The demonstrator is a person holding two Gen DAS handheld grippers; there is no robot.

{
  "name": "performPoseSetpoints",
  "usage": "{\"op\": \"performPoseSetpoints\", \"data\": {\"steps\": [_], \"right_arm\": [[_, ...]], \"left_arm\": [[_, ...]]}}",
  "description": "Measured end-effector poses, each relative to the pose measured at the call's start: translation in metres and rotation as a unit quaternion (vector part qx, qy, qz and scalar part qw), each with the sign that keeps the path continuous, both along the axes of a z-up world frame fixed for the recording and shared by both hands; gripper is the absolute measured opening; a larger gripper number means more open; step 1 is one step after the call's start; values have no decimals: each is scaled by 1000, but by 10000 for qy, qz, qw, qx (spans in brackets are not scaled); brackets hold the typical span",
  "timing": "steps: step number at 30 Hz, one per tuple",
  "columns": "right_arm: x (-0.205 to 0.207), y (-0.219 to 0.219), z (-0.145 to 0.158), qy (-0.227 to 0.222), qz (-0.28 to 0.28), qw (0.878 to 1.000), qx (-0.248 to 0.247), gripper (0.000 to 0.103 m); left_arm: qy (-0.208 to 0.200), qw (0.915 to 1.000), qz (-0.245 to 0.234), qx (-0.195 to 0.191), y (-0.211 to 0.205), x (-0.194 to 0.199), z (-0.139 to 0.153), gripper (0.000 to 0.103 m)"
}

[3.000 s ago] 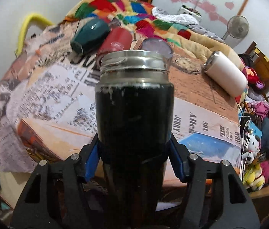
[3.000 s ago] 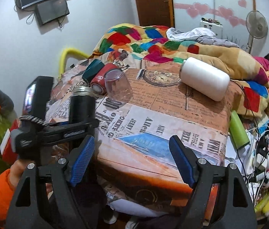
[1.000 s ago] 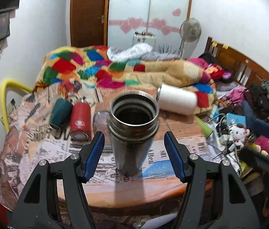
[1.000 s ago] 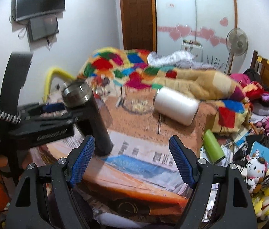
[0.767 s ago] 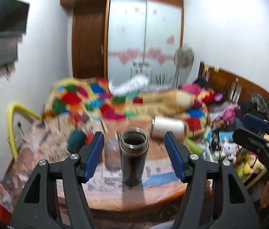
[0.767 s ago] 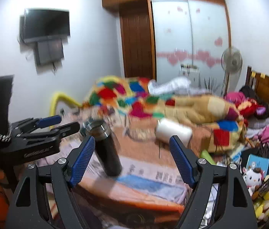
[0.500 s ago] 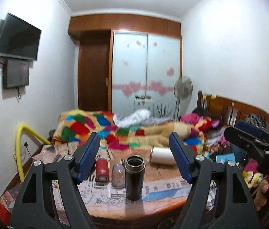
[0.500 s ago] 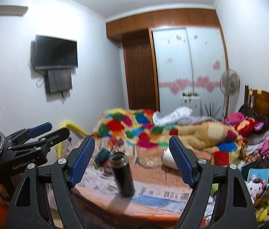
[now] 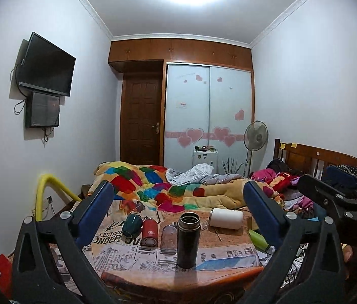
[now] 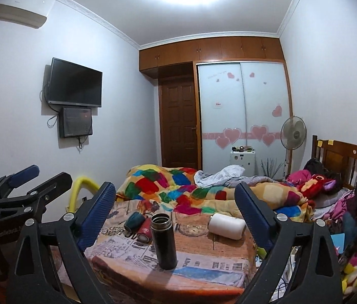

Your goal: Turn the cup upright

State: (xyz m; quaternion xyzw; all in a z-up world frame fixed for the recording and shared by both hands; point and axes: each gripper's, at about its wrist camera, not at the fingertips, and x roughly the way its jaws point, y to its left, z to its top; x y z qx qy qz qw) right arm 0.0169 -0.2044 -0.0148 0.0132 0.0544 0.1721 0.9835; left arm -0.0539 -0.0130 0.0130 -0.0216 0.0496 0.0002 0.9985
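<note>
Upright now, the cup (image 9: pixel 188 240) stands near the front edge of the table (image 9: pixel 178 277), on the newspaper (image 9: pixel 138 250) that covers it. It is a tall, dark, nearly black cylinder with a steel collar at the top and an open mouth (a flask by its shape, with no lid on it), and from the right wrist view (image 10: pixel 164 240) it leans slightly only through lens distortion; its base sits flat.

The left gripper (image 9: pixel 178 215) hangs well back from the table with its jaws spread wide, the blue-padded fingers (image 9: pixel 95 215) framing the cup from afar and holding nothing. The right gripper (image 10: pixel 175 215) is likewise wide apart and bare, also well away from the table.

Behind the cup, a clear glass (image 9: pixel 168 236) stands mouth-down just beside it. Further left lie a red tumbler (image 9: pixel 149 231) and a dark green cup (image 9: pixel 130 225), both on their sides and touching or nearly so. A white tumbler (image 9: pixel 226 218) lies on its side toward the right rear of the table, and a green tube (image 9: pixel 258 238) rests at the right edge. A patchwork quilt (image 9: pixel 153 185) is heaped on the bed beyond, with a standing fan (image 9: pixel 255 136) by the heart-stickered wardrobe (image 9: pixel 208 116).
</note>
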Motion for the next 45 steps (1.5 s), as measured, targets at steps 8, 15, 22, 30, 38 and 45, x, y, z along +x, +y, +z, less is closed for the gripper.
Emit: {"op": "performPoseSetpoints", "data": {"steps": [8,15,22,30,38,45], "right_arm": [[-3,2,-4,40,-46,10000,-48,103],[-2,2,-8,145,-17,9999,-73,103],[-2,4,-11,255,-7,9996,-112,103],[-1,6,-10,307,-11,9994,-144,103],[-1,6,-10,312,-6,9994,-145,103],[-1,7,-9,324,1,9994,-143,103]], "left_arm": [[59,10000,47,28,-3,3,-4,103],[131,9999,34,51,-3,7,-9,103],[182,9998,17,18,-2,11,-12,103],[218,9998,33,11,-2,14,-14,103],[216,9998,21,5,-1,14,-13,103],[221,9998,24,6,-1,14,-14,103]]}}
